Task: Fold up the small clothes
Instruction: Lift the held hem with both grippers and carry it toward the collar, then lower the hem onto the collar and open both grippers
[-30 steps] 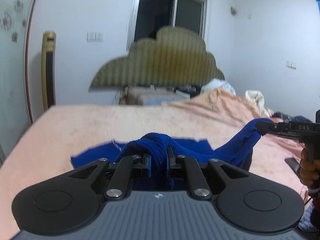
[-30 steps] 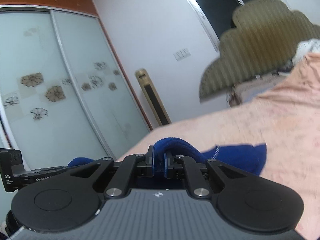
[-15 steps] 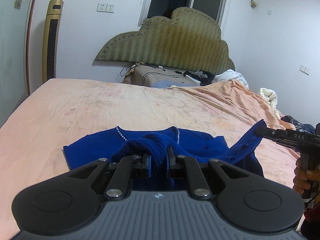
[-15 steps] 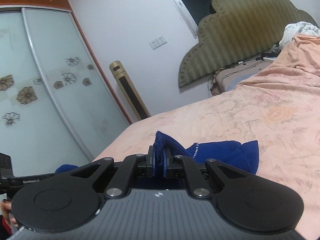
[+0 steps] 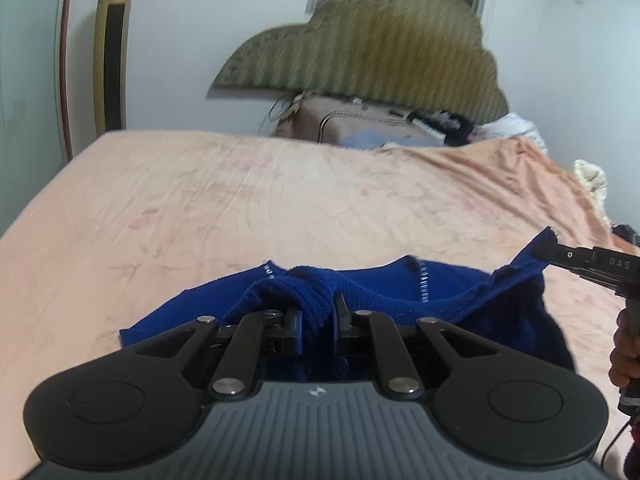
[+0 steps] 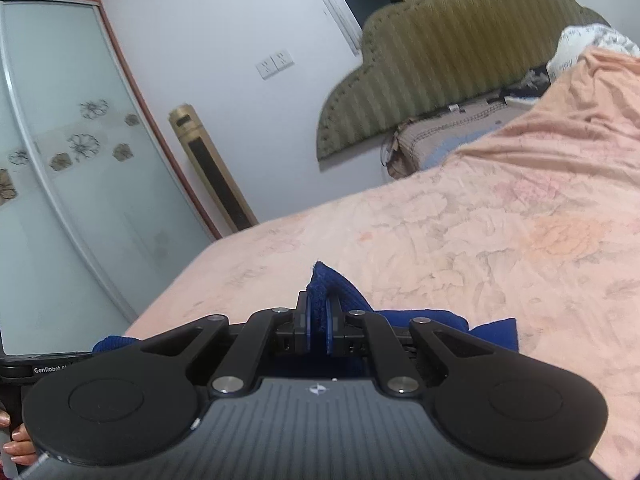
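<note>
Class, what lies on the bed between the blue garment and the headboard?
Only bare peach sheet between garment and headboard, seen in the left wrist view.

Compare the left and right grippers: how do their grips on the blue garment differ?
The left gripper clamps a thick bunched fold of the blue garment; the right gripper pinches a thin corner poking up past its fingertips. The left's jaws stand slightly wider than the right's. Both are shut on the same garment over the peach bedsheet.

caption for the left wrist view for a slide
Left gripper and right gripper each shut on the blue top, held over the peach bedsheet.
</note>
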`<state>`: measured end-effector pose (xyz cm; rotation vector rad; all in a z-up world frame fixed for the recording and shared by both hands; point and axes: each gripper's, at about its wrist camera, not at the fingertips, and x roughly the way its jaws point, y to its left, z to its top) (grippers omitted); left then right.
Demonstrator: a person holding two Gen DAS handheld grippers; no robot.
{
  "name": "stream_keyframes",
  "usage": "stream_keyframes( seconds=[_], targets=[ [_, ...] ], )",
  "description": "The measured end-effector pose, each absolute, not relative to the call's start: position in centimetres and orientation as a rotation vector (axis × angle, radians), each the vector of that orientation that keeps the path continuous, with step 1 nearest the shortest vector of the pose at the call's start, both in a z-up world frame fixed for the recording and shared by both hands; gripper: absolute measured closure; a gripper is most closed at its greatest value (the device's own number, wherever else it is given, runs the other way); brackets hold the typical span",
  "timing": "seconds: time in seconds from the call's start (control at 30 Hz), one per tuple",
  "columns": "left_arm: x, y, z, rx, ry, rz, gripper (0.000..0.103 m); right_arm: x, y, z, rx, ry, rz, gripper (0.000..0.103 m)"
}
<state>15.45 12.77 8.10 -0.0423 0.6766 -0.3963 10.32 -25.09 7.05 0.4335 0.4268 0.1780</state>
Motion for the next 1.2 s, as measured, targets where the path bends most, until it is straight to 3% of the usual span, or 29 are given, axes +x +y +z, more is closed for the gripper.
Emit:
stream_keyframes(
  seconds=[0.33,0.43,0.5,0.53,0.6,0.67,0.73,1.0,1.2],
  targets=[
    [21.4,13.8,3.2,-0.177,0.847,-0.367,0.085,16.6,-24.6,2.6,0.444,0.551,0.132,0.09],
    [22.6,14.8,2.7,-0.256,0.876,-0.345,0.084,17.9,-24.7,1.8,0.434,0.577,0.095,0.081],
    [23.3,15.6,2.2,-0.323,0.898,-0.334,0.084,18.6,-25.2,1.1,0.44,0.589,0.042,0.056],
    [23.6,16.0,2.1,-0.366,0.912,-0.34,0.083,18.7,-25.6,0.8,0.455,0.586,0.019,0.05],
    [24.1,17.0,1.6,-0.468,0.935,-0.365,0.071,18.4,-26.3,0.6,0.478,0.572,-0.008,0.049],
    [24.2,18.0,1.1,-0.57,0.936,-0.394,0.048,17.7,-26.4,0.8,0.474,0.553,0.002,0.049],
    [24.2,18.8,1.1,-0.637,0.915,-0.412,0.038,17.1,-25.8,1.4,0.443,0.538,0.045,0.049],
    [23.5,18.5,3.0,-0.53,0.842,-0.334,0.038,19.1,-22.8,0.3,0.416,0.704,0.227,0.042],
    [21.8,15.8,3.8,-0.261,0.788,-0.294,0.038,18.0,-25.2,1.6,0.393,0.6,-0.043,0.04]
  ],
)
